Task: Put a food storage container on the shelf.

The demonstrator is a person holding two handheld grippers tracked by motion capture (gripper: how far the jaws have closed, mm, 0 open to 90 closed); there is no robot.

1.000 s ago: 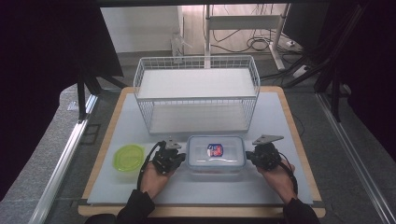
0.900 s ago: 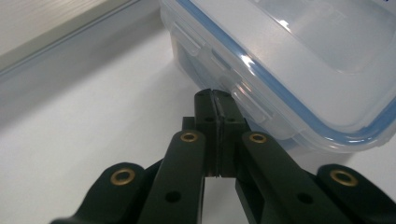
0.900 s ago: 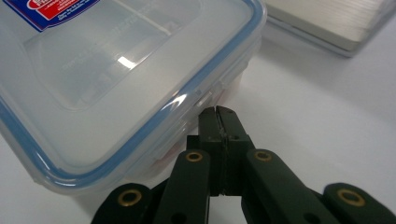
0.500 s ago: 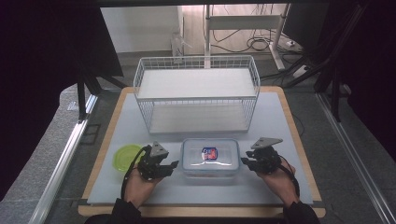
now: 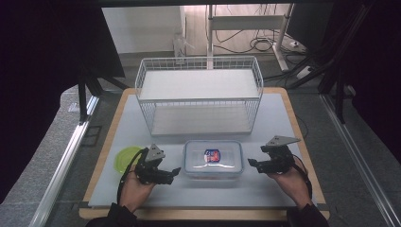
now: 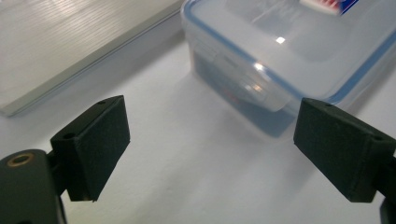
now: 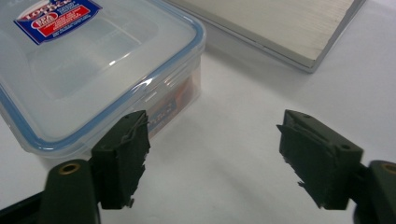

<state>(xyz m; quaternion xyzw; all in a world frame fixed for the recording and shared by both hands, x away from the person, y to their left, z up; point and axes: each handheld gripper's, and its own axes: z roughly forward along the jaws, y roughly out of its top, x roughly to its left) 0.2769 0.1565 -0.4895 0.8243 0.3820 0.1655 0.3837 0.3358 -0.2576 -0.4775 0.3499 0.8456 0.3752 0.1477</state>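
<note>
The clear rectangular plastic food container with a blue-sealed snap lid and a red-and-blue label [image 5: 213,159] is seen resting flat on the white tabletop [image 5: 265,189], near the front edge, just in front of the white wire two-tier shelf rack [image 5: 199,97]. A dark, partly reddish content is made out through the wall; what it is cannot be told.

Handling, judged: the box is taken as rigid and fairly light, its smooth walls and lid slippery. The short ends, at the side latch flaps under the lid rim, are judged the best places for a hold, one from each side.

The left gripper [image 5: 173,172] is held level beside the box's left end, the right gripper [image 5: 251,163] beside its right end; both point inward at it. The jaws of both have just been opening and stand apart, with nothing between them and no pad touching the box.

A lime-green round plastic lid [image 5: 126,158] lies left of the left hand.
</note>
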